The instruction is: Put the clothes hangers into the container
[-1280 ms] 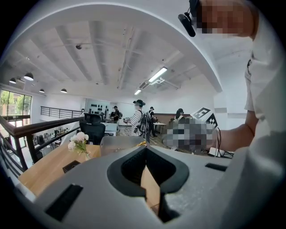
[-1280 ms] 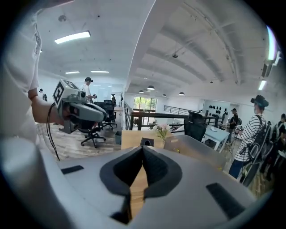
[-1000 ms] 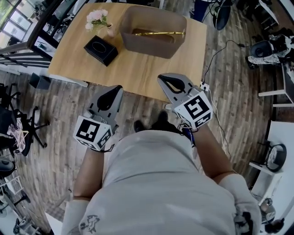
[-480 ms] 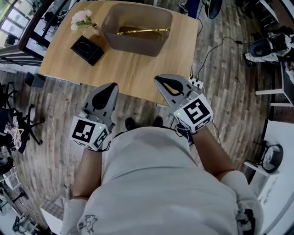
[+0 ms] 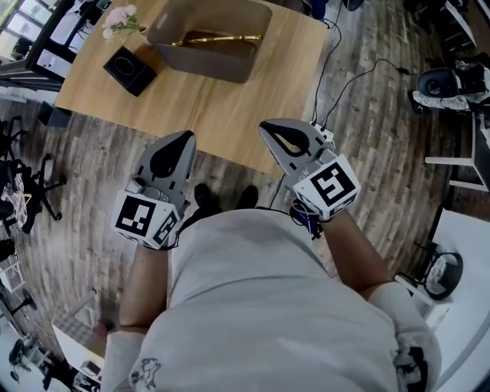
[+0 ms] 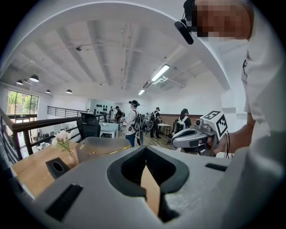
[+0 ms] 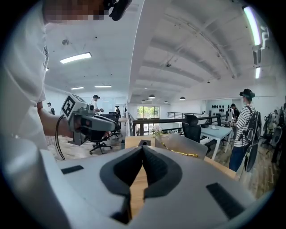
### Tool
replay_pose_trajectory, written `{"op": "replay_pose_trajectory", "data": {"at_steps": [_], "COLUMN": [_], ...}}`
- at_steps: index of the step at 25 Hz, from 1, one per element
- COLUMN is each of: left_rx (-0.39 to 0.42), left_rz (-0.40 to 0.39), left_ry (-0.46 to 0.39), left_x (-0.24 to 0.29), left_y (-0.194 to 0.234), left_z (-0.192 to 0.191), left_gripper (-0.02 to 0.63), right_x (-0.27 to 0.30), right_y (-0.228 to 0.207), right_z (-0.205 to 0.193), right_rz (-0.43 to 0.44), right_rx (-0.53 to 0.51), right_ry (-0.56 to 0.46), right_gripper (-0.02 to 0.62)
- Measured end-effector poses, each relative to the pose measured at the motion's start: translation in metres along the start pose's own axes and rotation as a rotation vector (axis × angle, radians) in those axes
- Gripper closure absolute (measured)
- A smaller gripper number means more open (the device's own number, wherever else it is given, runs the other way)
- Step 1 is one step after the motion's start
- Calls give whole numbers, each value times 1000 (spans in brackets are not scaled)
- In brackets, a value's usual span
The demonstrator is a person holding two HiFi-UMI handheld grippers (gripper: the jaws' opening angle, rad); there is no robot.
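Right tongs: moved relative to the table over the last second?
Yes. The right tongs have shifted rightward along the table's near edge, toward its front right corner, ending farther from the container.

Bright, even ceiling and window light; sharp pictures, fisheye-bent at edges.

On the table (image 5: 214, 107) ahead of you, the container (image 5: 218, 67) stands at the far side with a hanger (image 5: 218, 38) in it. The box (image 5: 129, 69) sits just left of it, with the flowers (image 5: 119, 17) behind the box. A cable (image 5: 344, 80) lies on the floor to the table's right.
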State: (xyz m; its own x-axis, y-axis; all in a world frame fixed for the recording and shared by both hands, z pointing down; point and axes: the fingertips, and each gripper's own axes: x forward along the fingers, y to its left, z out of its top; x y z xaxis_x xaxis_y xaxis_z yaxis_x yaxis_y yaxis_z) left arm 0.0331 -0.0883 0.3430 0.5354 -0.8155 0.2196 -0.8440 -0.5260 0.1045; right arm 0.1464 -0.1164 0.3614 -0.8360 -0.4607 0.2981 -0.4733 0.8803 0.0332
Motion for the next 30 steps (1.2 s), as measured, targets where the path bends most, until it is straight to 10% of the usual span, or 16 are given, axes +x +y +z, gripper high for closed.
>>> {"op": "replay_pose_trajectory", "data": {"at_steps": [30], "left_rx": [4], "left_rz": [-11], "left_ry": [19], "left_x": [-123], "left_y": [-40], "left_z": [-37], "left_gripper": [600], "right_x": [-31], "right_y": [129], "right_z": [-9], "right_rz": [-5], "right_rx": [20], "right_ry": [-41], "right_gripper": [589]}}
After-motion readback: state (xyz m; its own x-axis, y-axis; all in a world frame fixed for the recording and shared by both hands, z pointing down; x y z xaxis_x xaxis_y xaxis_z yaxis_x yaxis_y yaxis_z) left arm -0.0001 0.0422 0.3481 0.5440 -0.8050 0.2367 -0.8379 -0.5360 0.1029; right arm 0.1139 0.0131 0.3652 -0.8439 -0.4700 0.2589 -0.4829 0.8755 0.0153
